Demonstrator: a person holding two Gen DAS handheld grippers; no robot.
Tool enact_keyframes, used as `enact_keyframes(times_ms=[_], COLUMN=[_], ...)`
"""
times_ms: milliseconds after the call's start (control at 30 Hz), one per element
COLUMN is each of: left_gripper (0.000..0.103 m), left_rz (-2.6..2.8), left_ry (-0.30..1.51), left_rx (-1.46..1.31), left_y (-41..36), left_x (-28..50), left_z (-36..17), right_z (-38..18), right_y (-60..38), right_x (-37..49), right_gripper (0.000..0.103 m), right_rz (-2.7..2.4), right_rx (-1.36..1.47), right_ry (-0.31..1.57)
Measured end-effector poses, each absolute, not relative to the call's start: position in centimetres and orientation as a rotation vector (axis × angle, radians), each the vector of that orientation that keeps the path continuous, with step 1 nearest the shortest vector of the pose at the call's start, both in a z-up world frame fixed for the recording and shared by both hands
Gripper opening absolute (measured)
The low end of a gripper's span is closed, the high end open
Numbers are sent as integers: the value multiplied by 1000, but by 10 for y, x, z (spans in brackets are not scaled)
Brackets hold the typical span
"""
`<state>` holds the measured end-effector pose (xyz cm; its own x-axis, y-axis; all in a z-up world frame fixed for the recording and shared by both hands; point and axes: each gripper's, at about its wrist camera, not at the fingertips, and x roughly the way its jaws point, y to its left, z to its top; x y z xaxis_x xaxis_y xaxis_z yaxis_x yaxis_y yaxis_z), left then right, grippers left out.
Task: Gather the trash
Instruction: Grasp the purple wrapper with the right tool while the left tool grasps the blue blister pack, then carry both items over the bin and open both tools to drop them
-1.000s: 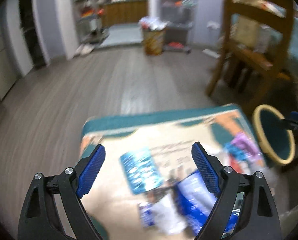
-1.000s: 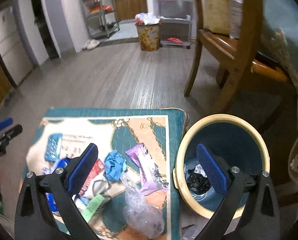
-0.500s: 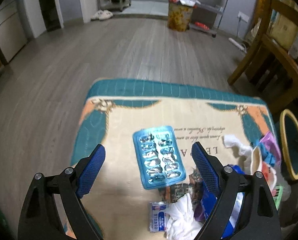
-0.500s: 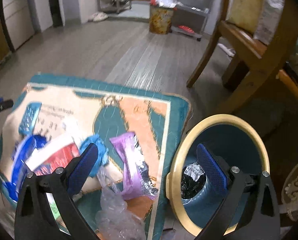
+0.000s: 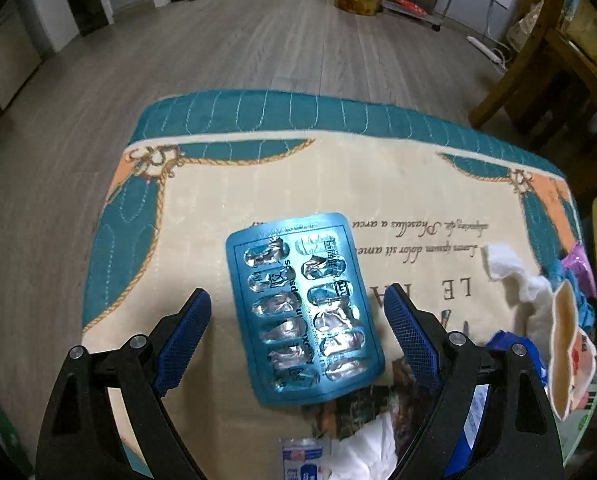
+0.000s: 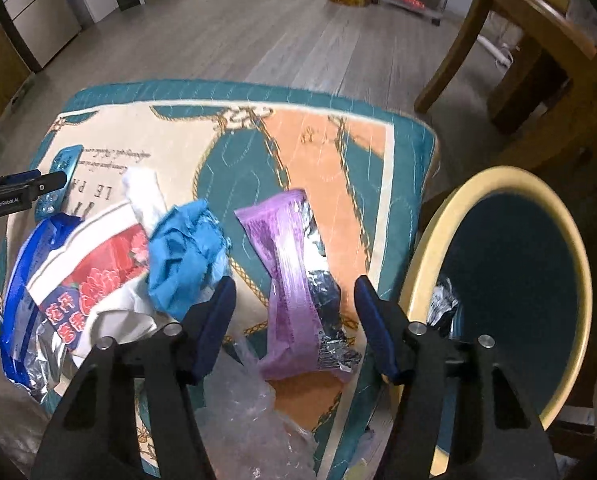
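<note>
Trash pickup: both tongs gaping, nothing gripped.
Left tongs [image 5: 296,316] straddling flat blue foil blister pack [image 5: 304,308]; right tongs [image 6: 294,300] straddling crumpled purple wrapper [image 6: 298,284] beside yellow-rimmed bin [image 6: 426,248]; pinching edges is advisable.

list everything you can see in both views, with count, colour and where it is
mat: 1, cream, teal and orange, on the floor under the trash
blister pack: 1, blue and silver, flat on the mat between the left jaws
purple wrapper: 1, purple with foil, on the mat between the right jaws
blue wad: 1, blue, left of the purple wrapper
red and white packet: 1, left of the blue wad
clear plastic bag: 1, near edge of the mat
bin: 1, yellow rim, dark inside, right of the mat, some trash inside
chair: 1, brown wood, behind the bin
left gripper: 1, black with blue pads, open
right gripper: 1, same colours, open
</note>
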<state>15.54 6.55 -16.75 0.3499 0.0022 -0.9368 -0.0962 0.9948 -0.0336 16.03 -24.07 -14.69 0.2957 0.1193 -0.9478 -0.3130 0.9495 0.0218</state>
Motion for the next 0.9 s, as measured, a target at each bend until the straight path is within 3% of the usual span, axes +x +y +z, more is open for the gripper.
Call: enact_keyframes(times_ms=[100,167,200,300,500,900], left_gripper=[89,89,88,71,70,71], left_rz=[76,75,77,78,57,-23], left_ry=[1216,1220,1221,1212,1178,916], left_rx=[-46,-30,-27,-10,50,23], left_y=[62,61,61,61,53,21], left_x=[155,154,153,151,150,135], left_z=[-171,-171,-171,-166,-151,-46], right_z=[-152,-155,-155,-151,-131,-58], right_y=[-239,-238,-237,-237,-241,-259], right_x=[161,160,160,160,164,149], right_gripper=[49,31,26,15,12,12], right_rz=[297,300,302,296,286,289], right_rx=[-172,-176,-180,-175,-134,-18], right_ry=[1255,1262,1264,1253,1184,1003])
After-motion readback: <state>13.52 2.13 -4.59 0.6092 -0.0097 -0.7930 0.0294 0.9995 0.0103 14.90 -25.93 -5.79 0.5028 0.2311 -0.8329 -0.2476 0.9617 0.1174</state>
